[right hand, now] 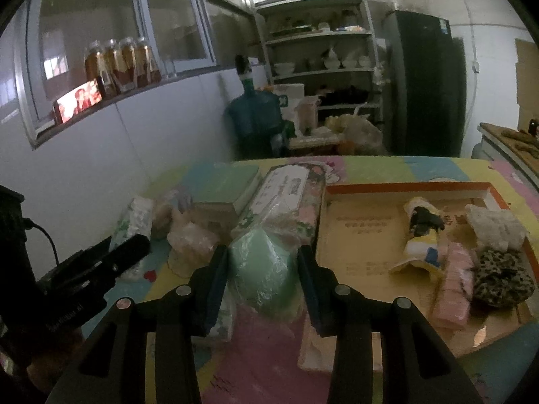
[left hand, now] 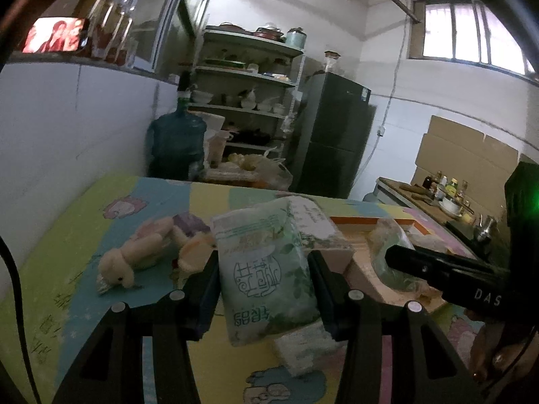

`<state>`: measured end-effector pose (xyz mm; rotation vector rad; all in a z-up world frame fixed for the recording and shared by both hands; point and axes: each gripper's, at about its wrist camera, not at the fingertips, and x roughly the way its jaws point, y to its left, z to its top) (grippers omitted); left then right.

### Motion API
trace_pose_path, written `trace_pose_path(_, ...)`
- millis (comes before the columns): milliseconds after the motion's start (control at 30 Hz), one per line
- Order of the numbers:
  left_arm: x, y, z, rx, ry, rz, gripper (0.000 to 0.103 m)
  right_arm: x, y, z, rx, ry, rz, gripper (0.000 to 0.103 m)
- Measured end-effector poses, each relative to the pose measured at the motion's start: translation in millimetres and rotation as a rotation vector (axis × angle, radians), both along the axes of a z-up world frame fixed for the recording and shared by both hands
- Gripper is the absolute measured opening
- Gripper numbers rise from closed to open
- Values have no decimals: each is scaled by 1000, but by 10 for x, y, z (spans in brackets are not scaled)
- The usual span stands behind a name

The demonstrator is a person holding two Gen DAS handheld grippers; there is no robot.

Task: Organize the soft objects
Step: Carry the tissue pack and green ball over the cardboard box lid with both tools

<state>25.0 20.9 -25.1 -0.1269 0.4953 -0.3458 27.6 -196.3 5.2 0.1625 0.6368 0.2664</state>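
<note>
My left gripper (left hand: 264,269) is shut on a green and white tissue pack (left hand: 266,269), held above the colourful mat. A white plush bunny (left hand: 124,262) lies to its left. My right gripper (right hand: 262,269) is shut on a green soft bundle in clear plastic (right hand: 264,272), just left of the shallow cardboard tray (right hand: 404,187). In the tray lie a yellow and black plush doll (right hand: 421,235), a pink pack (right hand: 453,286), a leopard-print soft item (right hand: 503,277) and a white crumpled item (right hand: 495,224). The right gripper also shows in the left wrist view (left hand: 438,266).
A floral tissue pack (right hand: 286,195), a green box (right hand: 225,185) and plastic-wrapped soft items (right hand: 192,242) lie on the mat left of the tray. Behind the table stand a water jug (left hand: 177,141), a shelf rack (left hand: 246,101) and a dark fridge (left hand: 333,141).
</note>
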Motion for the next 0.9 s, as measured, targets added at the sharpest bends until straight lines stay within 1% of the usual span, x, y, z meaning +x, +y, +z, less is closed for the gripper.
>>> trace_pose_path(300, -16, -309, 80, 29, -16, -58, 51, -134, -265, 63, 26, -27, -46, 43)
trace_pose_path(567, 34, -657, 141, 27, -25, -140, 51, -282, -568, 112, 31, -43, -108, 43)
trace_pose_path(767, 64, -939, 220, 30, -48, -206, 51, -379, -811, 153, 39, -58, -166, 43)
trace_pose_path(900, 90, -1103, 238, 23, -43, -239, 51, -435, -968, 166, 40, -64, -200, 43)
